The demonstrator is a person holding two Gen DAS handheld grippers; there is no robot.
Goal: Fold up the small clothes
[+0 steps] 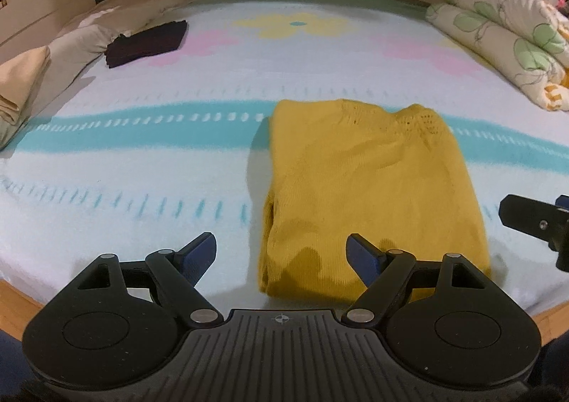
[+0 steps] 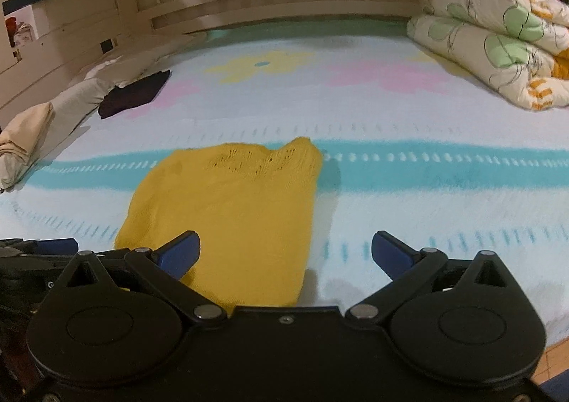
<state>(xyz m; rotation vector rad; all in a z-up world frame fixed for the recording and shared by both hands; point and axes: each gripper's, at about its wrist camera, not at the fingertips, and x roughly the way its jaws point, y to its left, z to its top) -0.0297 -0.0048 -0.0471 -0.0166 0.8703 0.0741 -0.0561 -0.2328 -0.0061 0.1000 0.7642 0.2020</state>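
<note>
Yellow knit top (image 1: 370, 188), folded into a soft rectangle with openwork holes, lies on patterned bed (image 1: 142, 99); left claw (image 1: 282, 256) and right claw (image 2: 286, 254) both released, empty.

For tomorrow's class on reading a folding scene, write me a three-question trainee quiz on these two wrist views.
1. True or false: the yellow knit garment lies folded on the bed sheet.
2. Which tongs hold cloth? A) left tongs B) right tongs C) neither
3. Fill in: the dark folded garment lies near the ____ at the bed's left edge.

Key
1. True.
2. C; both stand open, empty.
3. Pillows.
</note>
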